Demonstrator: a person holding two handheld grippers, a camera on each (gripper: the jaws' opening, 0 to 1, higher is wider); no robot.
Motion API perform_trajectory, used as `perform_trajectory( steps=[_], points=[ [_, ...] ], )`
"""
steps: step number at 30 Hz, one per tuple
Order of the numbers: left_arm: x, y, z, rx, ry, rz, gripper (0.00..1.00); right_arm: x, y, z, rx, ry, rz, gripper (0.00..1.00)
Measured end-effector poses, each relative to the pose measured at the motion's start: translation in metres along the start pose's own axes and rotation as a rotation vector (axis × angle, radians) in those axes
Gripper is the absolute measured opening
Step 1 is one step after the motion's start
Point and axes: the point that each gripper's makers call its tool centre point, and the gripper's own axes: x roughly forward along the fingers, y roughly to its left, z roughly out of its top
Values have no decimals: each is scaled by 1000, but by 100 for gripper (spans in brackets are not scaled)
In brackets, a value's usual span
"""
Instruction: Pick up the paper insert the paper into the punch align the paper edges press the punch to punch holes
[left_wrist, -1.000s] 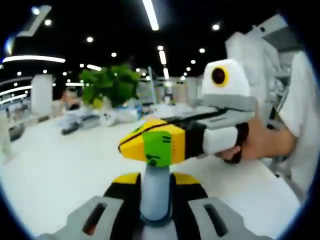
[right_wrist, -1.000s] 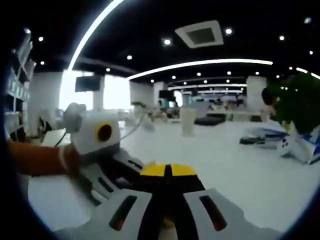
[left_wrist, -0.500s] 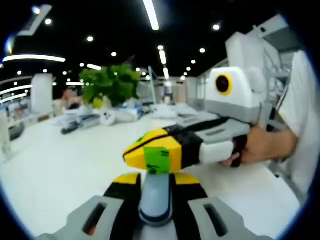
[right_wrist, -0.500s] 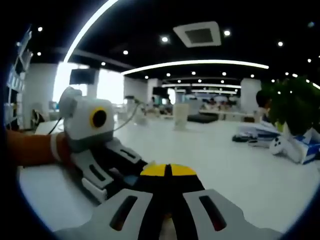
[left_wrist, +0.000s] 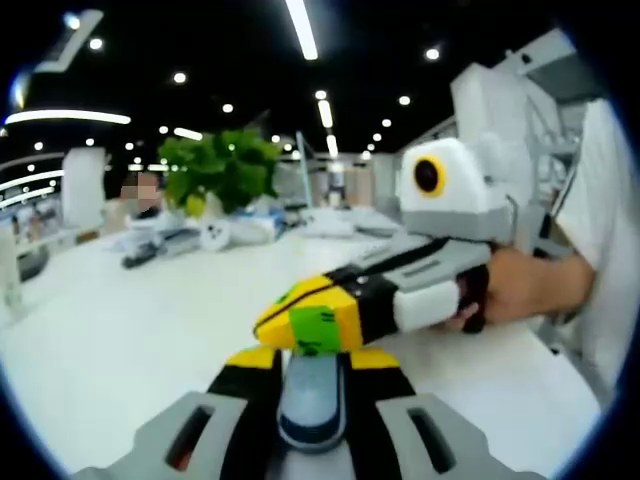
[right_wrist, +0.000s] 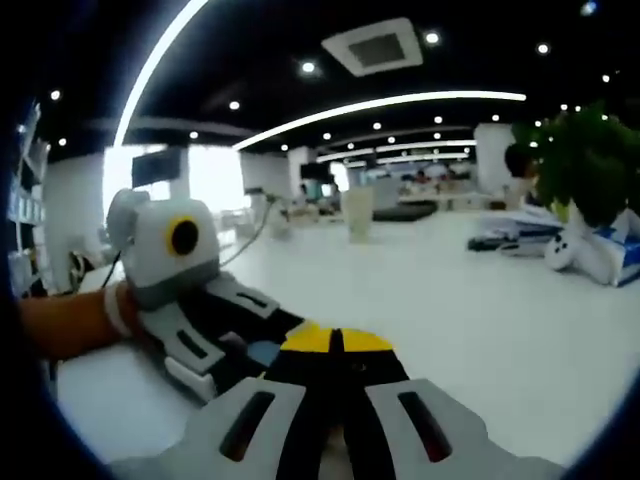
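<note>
In the left gripper view, the left gripper (left_wrist: 312, 372) is closed on a grey-blue handle (left_wrist: 312, 395), which may be the punch's. The right gripper (left_wrist: 310, 318) comes in from three o'clock, its tips resting on that handle. In the right gripper view the right gripper's (right_wrist: 335, 345) jaws are pressed together with nothing visible between them, above a white table (right_wrist: 480, 300); no paper can be made out.

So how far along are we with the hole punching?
Done: cannot tell from these views. In hand: the left gripper clamps a grey-blue rounded object, and the shut right gripper rests its tips on top. Left: likely the press itself.
</note>
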Motion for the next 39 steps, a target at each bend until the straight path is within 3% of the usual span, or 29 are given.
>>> perform_trajectory(
  steps=[9,22,29,32,35,36,39],
  points=[
    [0,0,-1,0,1,0,26,0,0,-2,41,5,18,2],
    [0,0,-1,-1,2,1,26,0,1,-1,18,-9,20,2],
    [-1,-1,0,-4,2,0,26,-2,4,10,-15,-74,41,3],
    [-1,0,0,-5,2,-1,26,-4,8,19,10,-124,61,3],
    [-1,-1,-1,-5,3,-2,25,-2,5,21,32,-128,58,3],
    [0,0,-1,-6,2,-1,25,-1,7,24,77,-135,74,3],
    [0,0,-1,-6,2,0,25,-2,10,26,69,-145,73,3]
  ],
)
